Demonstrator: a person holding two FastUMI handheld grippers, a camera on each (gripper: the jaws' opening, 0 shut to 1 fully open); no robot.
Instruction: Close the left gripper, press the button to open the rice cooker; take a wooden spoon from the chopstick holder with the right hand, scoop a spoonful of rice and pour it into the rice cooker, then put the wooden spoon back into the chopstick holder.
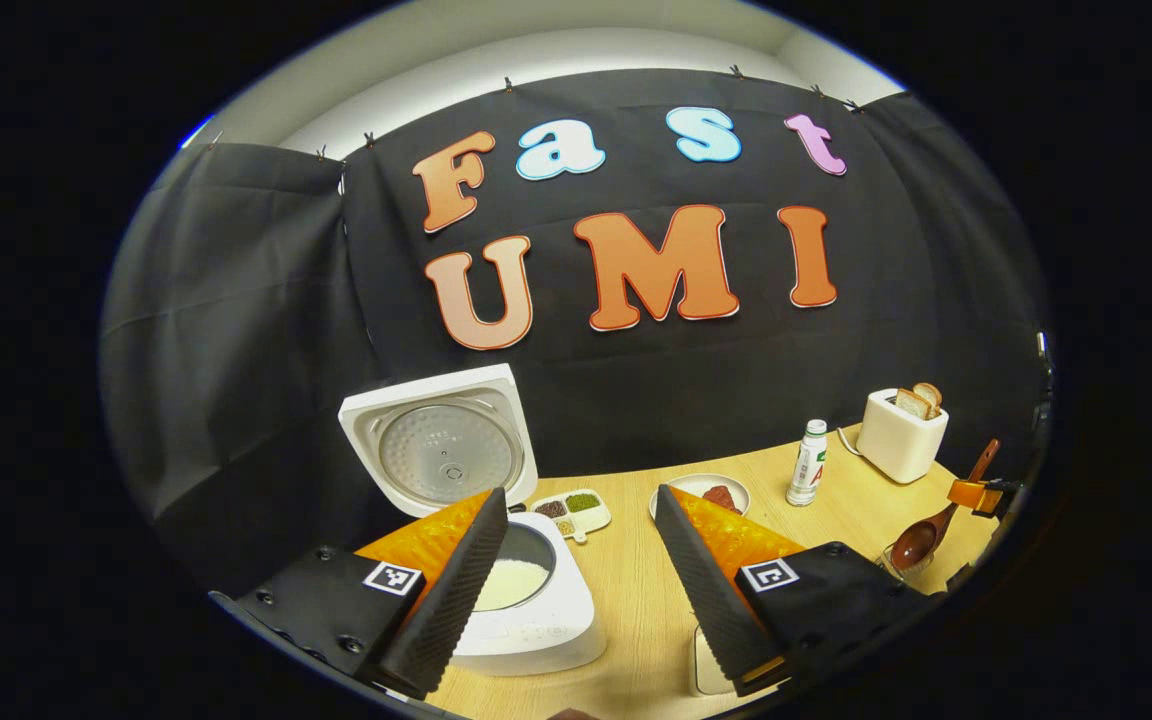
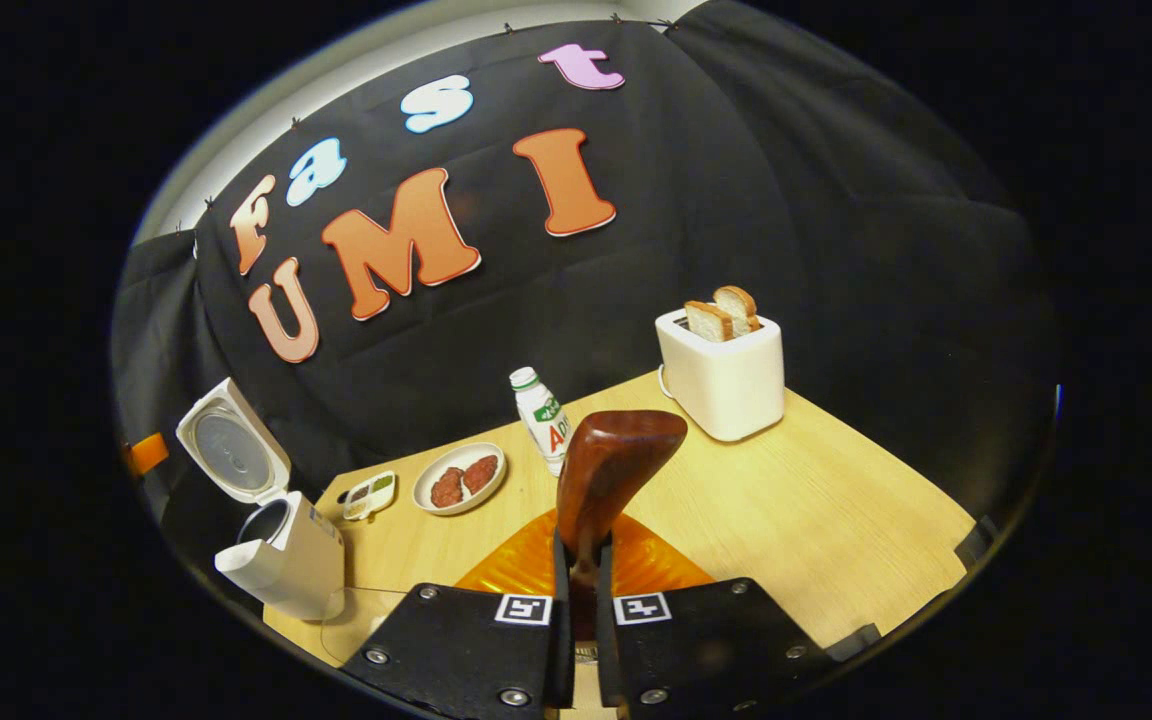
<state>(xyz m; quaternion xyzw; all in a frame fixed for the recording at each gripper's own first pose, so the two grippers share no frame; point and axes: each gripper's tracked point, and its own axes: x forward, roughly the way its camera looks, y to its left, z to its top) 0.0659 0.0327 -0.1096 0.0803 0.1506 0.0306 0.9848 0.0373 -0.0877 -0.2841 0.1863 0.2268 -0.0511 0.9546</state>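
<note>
Left gripper view: our left gripper [image 1: 576, 580] hangs with fingers wide apart over bare table [image 1: 636, 590], the rice cooker [image 1: 526, 600] just beside it, lid [image 1: 441, 450] upright. Near the table's right edge our right gripper [image 1: 981, 493] is clamped on the wooden spoon [image 1: 921, 540]. Right gripper view: both fingers pinch the spoon's handle; open tabletop lies between toaster [image 2: 726, 375] and plate [image 2: 458, 478].

One rice cooker [image 2: 281, 545] stands at lower left of the right gripper view, one toaster [image 2: 721, 375] with two bread slices [image 2: 723, 312] at upper right. Between them: one bottle [image 2: 543, 415], one plate [image 2: 459, 478] carrying two meat patties [image 2: 463, 480], one divided grain dish [image 2: 369, 495]. One wooden spoon [image 2: 604, 480] at centre.
</note>
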